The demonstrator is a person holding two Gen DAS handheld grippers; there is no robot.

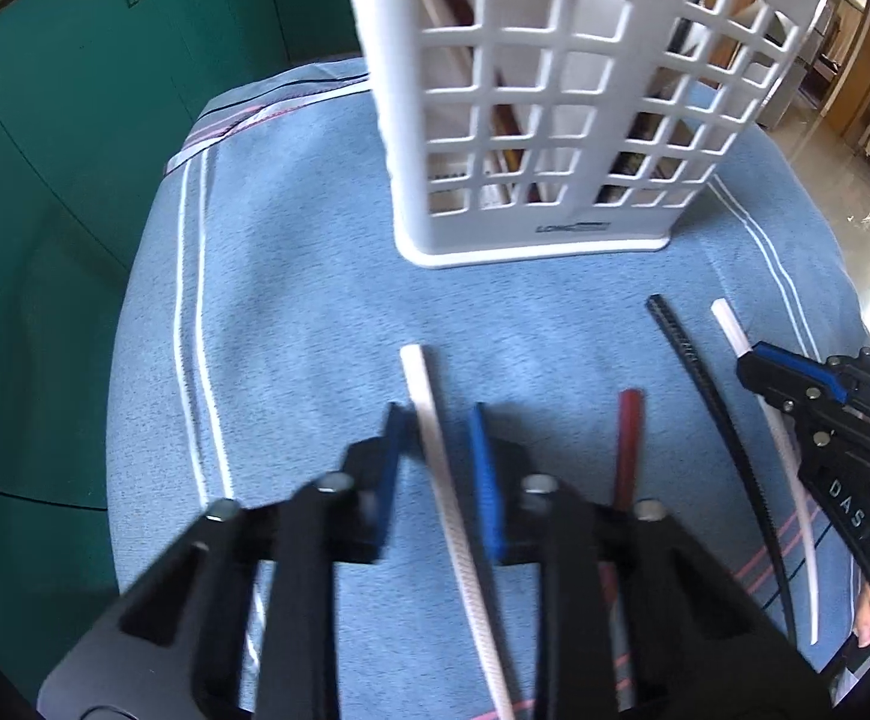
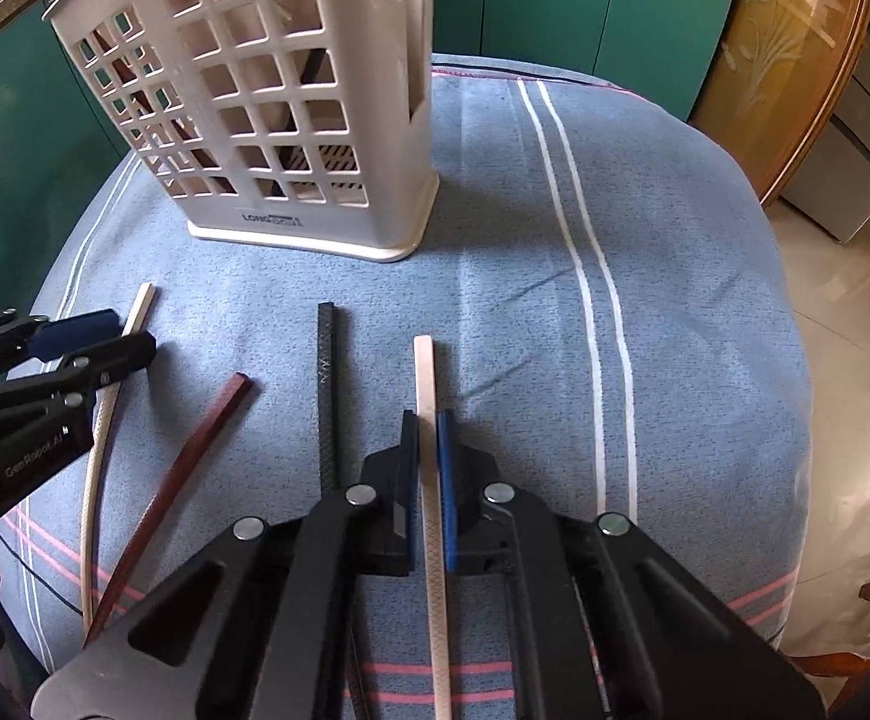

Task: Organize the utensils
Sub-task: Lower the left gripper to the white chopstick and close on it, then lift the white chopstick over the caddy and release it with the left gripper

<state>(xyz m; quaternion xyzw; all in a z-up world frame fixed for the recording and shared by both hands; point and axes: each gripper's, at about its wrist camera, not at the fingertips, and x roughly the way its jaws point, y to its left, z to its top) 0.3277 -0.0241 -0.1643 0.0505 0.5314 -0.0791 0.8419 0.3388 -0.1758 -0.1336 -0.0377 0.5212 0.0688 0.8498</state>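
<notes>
Four chopsticks lie on a blue cloth in front of a white lattice utensil holder (image 1: 531, 120) (image 2: 267, 120). My left gripper (image 1: 435, 444) is open, its fingers on either side of a white chopstick (image 1: 435, 438) (image 2: 102, 420). A dark red chopstick (image 1: 627, 450) (image 2: 189, 462) and a black chopstick (image 1: 705, 420) (image 2: 327, 396) lie between the grippers. My right gripper (image 2: 428, 444) is shut on another white chopstick (image 2: 426, 378) (image 1: 783, 438), which rests low on the cloth. Several chopsticks stand inside the holder.
The blue striped cloth (image 2: 645, 300) covers a rounded table. Green cabinets (image 1: 75, 150) stand behind it. A wooden door (image 2: 783, 72) and tiled floor (image 2: 843, 312) are to the right.
</notes>
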